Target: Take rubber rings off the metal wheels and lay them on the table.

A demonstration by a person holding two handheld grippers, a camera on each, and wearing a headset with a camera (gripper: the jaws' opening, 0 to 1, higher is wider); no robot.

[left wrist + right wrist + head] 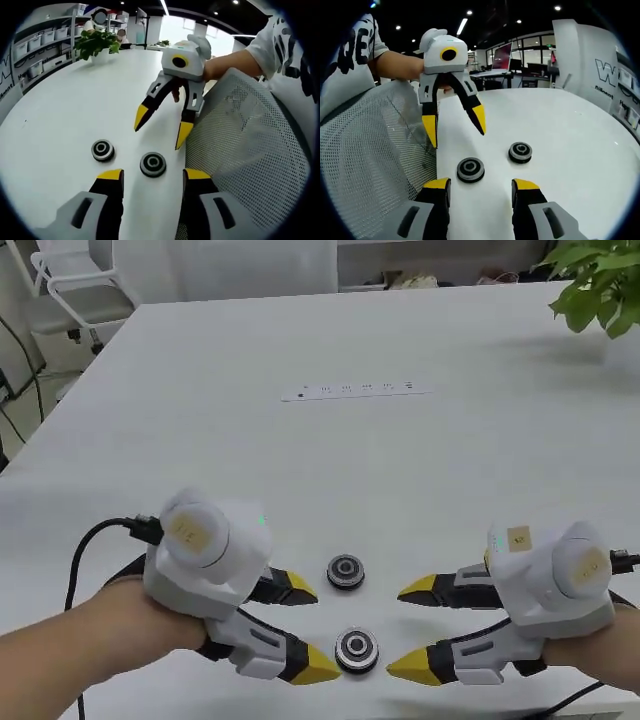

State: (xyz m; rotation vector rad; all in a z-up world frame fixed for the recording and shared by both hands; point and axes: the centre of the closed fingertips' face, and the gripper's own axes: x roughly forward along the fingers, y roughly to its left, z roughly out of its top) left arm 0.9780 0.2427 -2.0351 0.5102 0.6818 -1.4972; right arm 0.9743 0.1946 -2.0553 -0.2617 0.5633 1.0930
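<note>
Both my hands sit low at the near edge of the surface (400, 460), forearms coming in from the near corners, the claws aimed at each other; my left claw (318, 631) points right, my right claw (400, 630) points left, and their yellow tips face across a small gap; each is rolled so that one jaw lies farther and the other nearer; both claws are spread wide and pinch nothing.

The near wheel (355, 648) lies flat in that gap, between the nearer tip of each claw; my left claw's nearer tip is just beside it, and I cannot tell whether it touches; in the left gripper view this wheel sits just ahead of my spread jaws, midway between them, and in the right gripper view it sits ahead of the jaw on that picture's left; the far wheel (345, 571) lies flat a little beyond it, between the farther tips and apart from both; the dark rubber rings (461, 171) are still on the wheels.

A black cable (85, 550) trails from my left claw toward the near left; a power strip (355, 390) lies far across the surface; a plant (600, 280) stands at the far right; a mesh chair back (240, 150) is beside me.
</note>
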